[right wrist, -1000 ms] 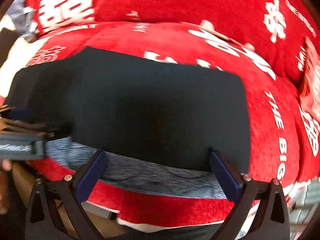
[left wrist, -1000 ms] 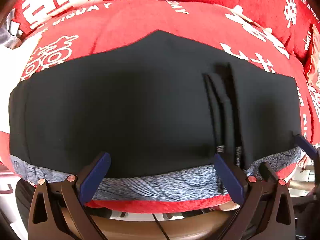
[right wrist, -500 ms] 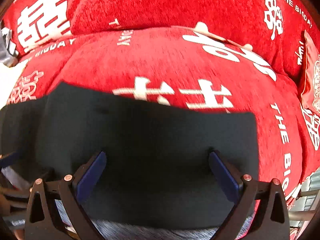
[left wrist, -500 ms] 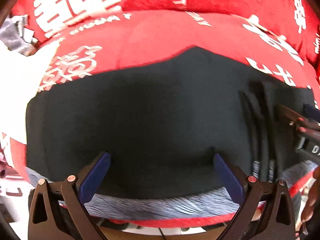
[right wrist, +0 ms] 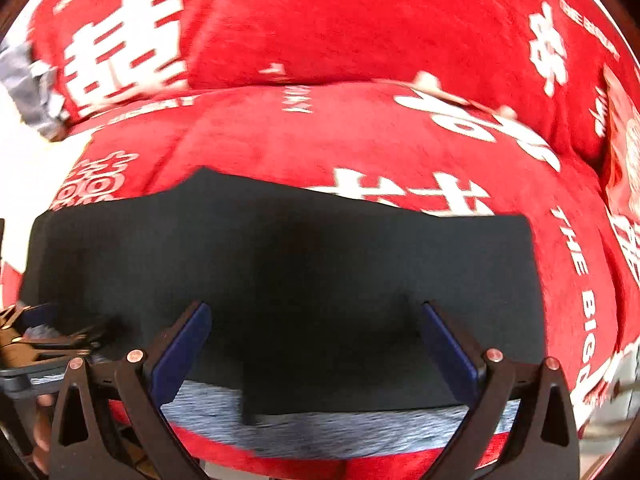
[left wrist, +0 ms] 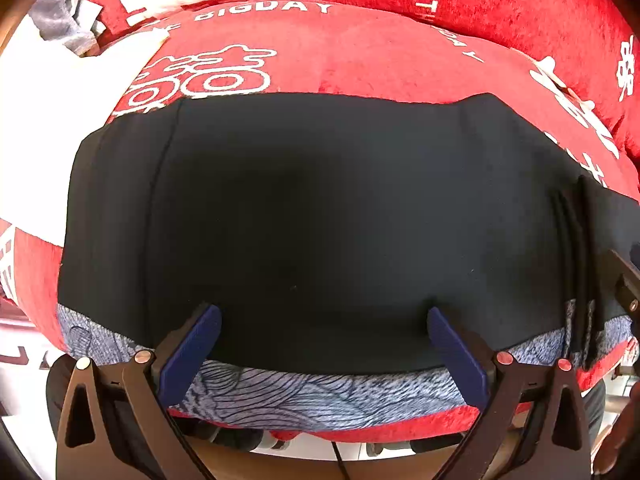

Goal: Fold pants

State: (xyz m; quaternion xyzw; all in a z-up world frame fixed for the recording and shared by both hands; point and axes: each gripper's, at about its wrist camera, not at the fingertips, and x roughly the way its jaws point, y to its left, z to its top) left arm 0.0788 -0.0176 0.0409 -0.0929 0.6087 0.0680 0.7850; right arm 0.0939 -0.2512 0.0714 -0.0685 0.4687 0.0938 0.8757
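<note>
Now the black pants (left wrist: 320,216) lie flat on the red cushion (left wrist: 360,52), spread ahead of both tongs. Left gripper (left wrist: 324,344) and right gripper (right wrist: 316,340) each stand wide open, holding nothing, their 2 blue pads (left wrist: 192,348) over the cloth's near edge beside the grey waistband (left wrist: 320,396).

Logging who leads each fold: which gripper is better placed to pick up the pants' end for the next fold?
Likely the right gripper: open over the black pants, whose right end edge lies just beyond its finger. The left gripper, also open, sits mid-garment, further from either end.
</note>
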